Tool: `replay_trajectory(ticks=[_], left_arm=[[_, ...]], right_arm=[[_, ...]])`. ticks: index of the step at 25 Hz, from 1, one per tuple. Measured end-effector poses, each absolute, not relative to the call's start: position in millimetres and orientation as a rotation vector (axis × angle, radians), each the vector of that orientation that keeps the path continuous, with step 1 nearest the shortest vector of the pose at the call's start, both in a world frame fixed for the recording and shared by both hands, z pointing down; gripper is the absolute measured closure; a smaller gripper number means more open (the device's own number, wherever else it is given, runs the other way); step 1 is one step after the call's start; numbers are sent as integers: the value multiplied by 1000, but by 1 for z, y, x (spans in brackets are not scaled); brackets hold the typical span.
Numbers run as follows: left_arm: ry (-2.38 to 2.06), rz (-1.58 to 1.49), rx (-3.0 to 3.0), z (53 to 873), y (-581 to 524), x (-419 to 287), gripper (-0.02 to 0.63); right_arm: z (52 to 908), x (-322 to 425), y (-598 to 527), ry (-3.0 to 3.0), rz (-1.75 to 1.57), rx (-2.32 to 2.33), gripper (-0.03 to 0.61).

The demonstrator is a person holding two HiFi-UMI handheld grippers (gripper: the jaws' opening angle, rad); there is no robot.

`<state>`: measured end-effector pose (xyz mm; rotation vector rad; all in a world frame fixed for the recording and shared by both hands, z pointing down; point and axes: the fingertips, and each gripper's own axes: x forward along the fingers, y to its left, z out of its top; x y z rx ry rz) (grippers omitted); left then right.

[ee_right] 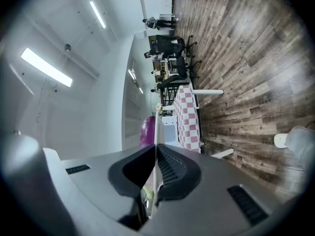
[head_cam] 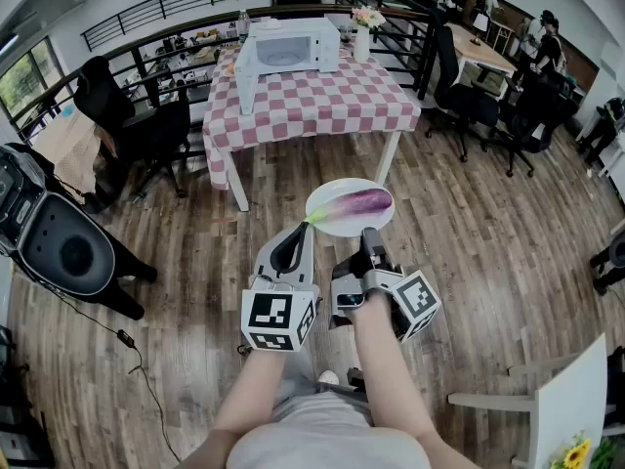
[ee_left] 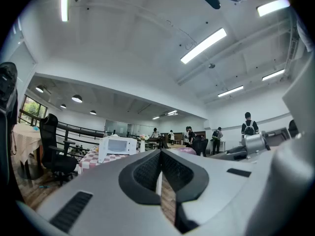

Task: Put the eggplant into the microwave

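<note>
A purple eggplant [head_cam: 359,202] with a green stem lies on a white plate [head_cam: 332,221] held up in front of me, above the wooden floor. My left gripper [head_cam: 304,227] is shut on the plate's near-left rim. My right gripper [head_cam: 370,233] is shut on its near-right rim. In the left gripper view only the plate's thin white edge [ee_left: 158,183] shows between the jaws. The right gripper view shows the eggplant [ee_right: 146,130] beyond the plate's edge. The white microwave [head_cam: 294,46] stands on a checkered table [head_cam: 312,106] ahead, its door [head_cam: 246,72] swung open to the left.
A vase of flowers [head_cam: 364,29] stands right of the microwave. Black office chairs [head_cam: 127,115] flank the table on both sides, and a black machine [head_cam: 54,242] sits at my left. A white chair [head_cam: 566,399] is at the lower right. People stand far back.
</note>
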<state>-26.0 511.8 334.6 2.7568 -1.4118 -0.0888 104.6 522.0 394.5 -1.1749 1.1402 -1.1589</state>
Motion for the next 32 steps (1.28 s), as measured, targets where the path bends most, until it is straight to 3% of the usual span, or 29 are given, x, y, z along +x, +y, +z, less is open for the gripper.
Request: replay_trajectory(ticks=[32], left_arm=[[-1410,-105,2747,342,292,-54,611]], right_arm=[[406,77,301,1149,-1175,-1193,545]])
